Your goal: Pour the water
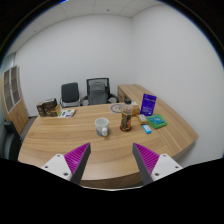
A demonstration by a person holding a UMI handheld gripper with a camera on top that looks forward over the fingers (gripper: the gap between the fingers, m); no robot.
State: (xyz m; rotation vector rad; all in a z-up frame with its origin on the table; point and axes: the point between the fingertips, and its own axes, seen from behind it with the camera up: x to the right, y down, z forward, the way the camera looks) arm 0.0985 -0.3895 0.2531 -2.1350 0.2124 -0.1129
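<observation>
A white cup (102, 126) stands on the wooden table (70, 135), well beyond my fingers. Just to its right stands a bottle (126, 118) with a dark amber body. My gripper (111, 160) is held above the table's near edge, open, with nothing between its magenta pads (77, 155). Both cup and bottle lie far ahead of the fingertips, roughly in line with the gap between them.
A purple box (149, 103) and a teal item (157, 122) sit to the right of the bottle. Papers (67, 113) and a brown bag (47, 107) lie at the far left. Two office chairs (84, 93) stand behind the table by the white wall.
</observation>
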